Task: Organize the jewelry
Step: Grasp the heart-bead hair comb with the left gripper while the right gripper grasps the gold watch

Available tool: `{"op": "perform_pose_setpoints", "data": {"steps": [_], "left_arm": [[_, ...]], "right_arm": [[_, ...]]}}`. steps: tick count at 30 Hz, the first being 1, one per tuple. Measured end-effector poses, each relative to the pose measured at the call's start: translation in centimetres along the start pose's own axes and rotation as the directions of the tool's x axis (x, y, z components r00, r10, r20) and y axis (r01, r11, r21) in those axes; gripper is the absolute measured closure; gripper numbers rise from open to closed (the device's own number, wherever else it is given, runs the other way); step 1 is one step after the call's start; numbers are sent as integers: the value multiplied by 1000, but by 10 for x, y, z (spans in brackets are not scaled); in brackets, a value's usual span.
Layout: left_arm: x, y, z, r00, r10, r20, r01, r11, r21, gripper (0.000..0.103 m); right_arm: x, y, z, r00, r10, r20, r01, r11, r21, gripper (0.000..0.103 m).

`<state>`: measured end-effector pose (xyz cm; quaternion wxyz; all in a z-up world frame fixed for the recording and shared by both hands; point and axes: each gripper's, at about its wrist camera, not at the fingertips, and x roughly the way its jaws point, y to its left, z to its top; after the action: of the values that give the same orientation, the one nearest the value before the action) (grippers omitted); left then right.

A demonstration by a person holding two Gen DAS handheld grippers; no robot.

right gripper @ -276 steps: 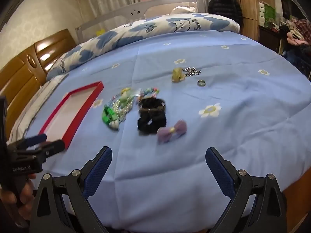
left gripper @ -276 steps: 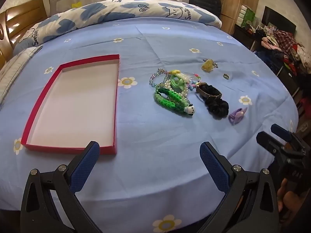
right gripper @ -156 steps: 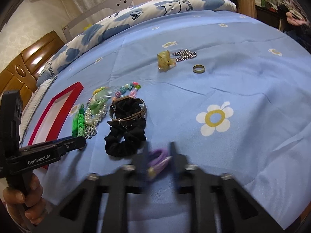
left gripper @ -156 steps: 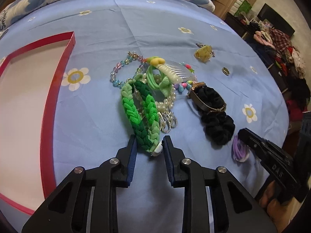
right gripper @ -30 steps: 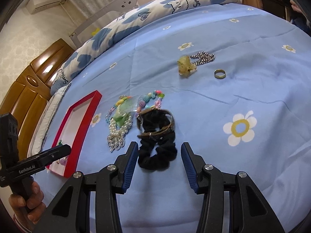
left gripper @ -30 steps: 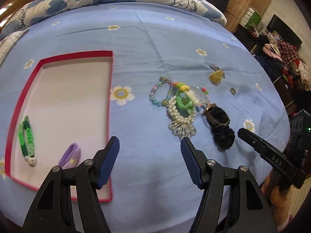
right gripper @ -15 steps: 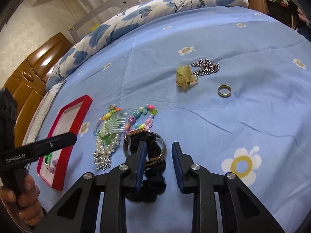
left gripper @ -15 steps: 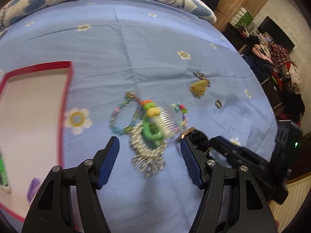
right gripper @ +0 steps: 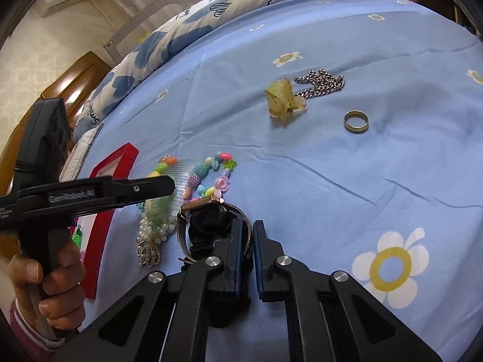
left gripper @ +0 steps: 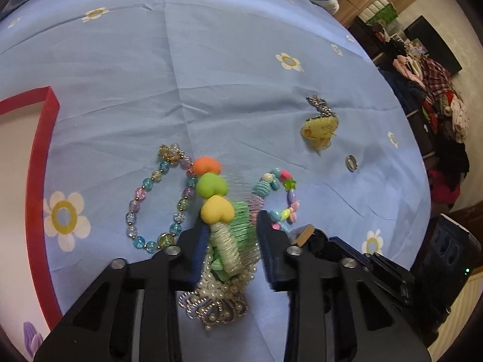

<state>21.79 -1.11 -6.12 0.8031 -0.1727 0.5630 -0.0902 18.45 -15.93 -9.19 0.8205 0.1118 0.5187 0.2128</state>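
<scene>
My left gripper (left gripper: 232,242) has its jaws closing around a clear hair comb with orange, green and yellow hearts (left gripper: 222,220), which lies on a green scrunchie and a pearl bracelet (left gripper: 217,295). My right gripper (right gripper: 247,241) is nearly shut on the edge of a black scrunchie (right gripper: 208,223) and a gold-cased watch (right gripper: 200,203). A pastel bead bracelet (left gripper: 145,205) and a colourful bead bracelet (left gripper: 282,199) lie beside the comb. The red tray (left gripper: 36,163) is at the left, with a purple bow (left gripper: 31,338) inside.
A yellow hair claw (right gripper: 283,99), a silver chain (right gripper: 321,83) and a gold ring (right gripper: 356,121) lie farther back on the blue flowered bedsheet. Rolled bedding (right gripper: 211,15) and a wooden headboard lie behind. Clothes and furniture stand off the right bed edge (left gripper: 437,99).
My left gripper has moved down onto the comb and its jaws have narrowed around it. My right gripper has moved onto the black scrunchie and closed almost fully.
</scene>
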Motion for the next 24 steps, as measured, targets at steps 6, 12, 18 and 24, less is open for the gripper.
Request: {"op": "perform_pose_setpoints", "data": {"steps": [6,12,18,24], "left_arm": [[-27,4,-8,998,-54,42,54,998,12,94],[-58,9,-26,993,-83,89,81,996,23,94],[-82,24,-49,986,-121,112,122,993,1,94],[-79,37,-77,991,-107,81,108,994,-3,94]], "right_arm": [[-13,2,-2,999,16,32,-16,1000,11,97],[-33,10,-2,996,36,78,-37,999,10,103],[-38,21,-2,997,33,71,-33,999,-7,99],[-21,14,-5,999,-24,24,24,1000,-1,96]]}}
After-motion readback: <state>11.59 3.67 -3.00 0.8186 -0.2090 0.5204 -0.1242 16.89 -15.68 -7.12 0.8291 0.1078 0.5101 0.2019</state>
